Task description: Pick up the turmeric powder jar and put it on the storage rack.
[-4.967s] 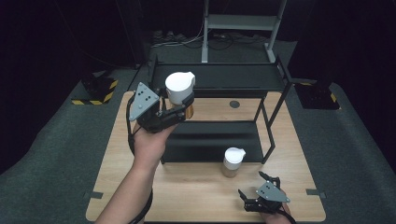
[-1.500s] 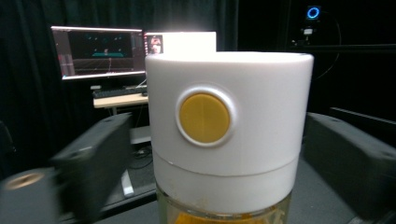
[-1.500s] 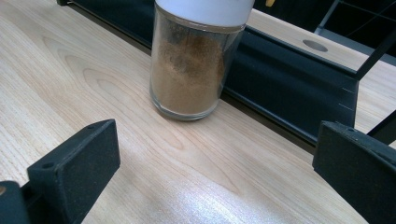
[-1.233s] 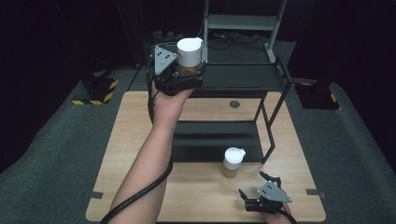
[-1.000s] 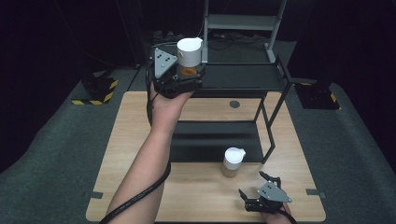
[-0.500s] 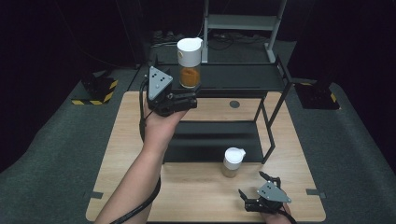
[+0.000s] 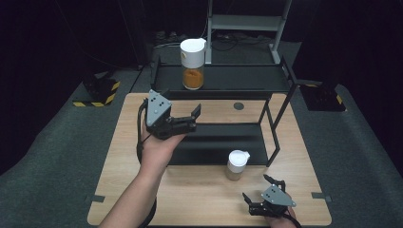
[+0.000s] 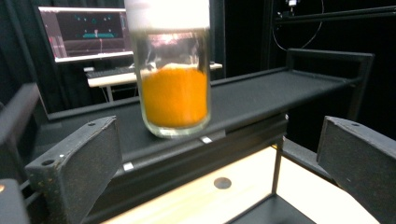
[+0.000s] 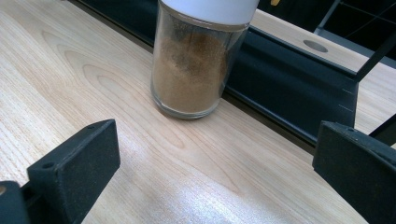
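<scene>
High view: my left tool (image 7: 187, 116) hangs over the bench (image 7: 119, 190) in front of the black rack (image 7: 280, 76), jaws spread wide w/ nothing between them. The orange-powder jar (image 7: 192, 64), white cap on, stands upright on the rack's top shelf (image 7: 247, 78), up and beyond the tool, well apart from it. My right tool (image 7: 266, 202) sits low at the near right edge of the bench, jaws also apart & empty; the brown-powder jar (image 7: 236, 165) stands upright on the bench just beyond it and slightly left, right against the front edge of the rack's lower shelf (image 7: 209, 147). Left gripper view: both black jaws stand wide at the bottom corners, the orange-powder jar (image 8: 173, 84) centred betw. them but farther off, standing on the top shelf (image 8: 261, 95), not touching either jaw. Glass is clear, approx. half full of orange powder; I see no label on it. A monitor (image 8: 79, 32) glows in the background, its text too small to read. Right gripper view: jaws wide again, the brown-powder jar (image 9: 198, 60) ahead and a bit left of centre, upright on the wood, near but clear of both jaws, w/ the dark lower shelf (image 9: 289, 88) edge just behind it. No label or writing legible on this jar either.
</scene>
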### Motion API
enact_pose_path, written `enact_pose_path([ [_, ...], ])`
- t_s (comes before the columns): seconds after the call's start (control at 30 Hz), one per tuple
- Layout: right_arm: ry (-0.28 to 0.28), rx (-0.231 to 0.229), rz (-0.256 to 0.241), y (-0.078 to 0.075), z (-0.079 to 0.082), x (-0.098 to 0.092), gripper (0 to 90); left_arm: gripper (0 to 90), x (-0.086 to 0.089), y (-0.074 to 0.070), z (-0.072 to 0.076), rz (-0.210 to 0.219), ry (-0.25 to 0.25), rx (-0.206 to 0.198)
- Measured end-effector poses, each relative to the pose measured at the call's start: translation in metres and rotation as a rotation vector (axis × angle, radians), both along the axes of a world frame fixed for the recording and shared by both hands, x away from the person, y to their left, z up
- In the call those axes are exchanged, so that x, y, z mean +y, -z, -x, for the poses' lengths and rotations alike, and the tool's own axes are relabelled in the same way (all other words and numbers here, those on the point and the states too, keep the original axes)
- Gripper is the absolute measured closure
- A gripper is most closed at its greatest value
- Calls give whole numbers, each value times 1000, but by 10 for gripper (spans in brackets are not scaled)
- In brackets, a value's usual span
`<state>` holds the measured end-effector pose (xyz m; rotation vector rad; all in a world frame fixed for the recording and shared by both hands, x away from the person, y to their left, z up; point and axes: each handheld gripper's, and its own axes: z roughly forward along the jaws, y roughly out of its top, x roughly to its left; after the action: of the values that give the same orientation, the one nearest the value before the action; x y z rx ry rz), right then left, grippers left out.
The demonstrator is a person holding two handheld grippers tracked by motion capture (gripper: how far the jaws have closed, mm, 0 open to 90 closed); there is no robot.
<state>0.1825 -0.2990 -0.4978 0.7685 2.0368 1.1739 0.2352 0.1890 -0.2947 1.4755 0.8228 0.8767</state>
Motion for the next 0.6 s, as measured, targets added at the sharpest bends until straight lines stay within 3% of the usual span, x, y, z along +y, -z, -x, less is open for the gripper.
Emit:
enact_pose_path([
  [0.23,1,-1,2,0,0,0,0,3,1,20,13,-17,11,18],
  [0.6,-2,-2,6,0,0,0,0,4,2,67,23,-45,23,76],
])
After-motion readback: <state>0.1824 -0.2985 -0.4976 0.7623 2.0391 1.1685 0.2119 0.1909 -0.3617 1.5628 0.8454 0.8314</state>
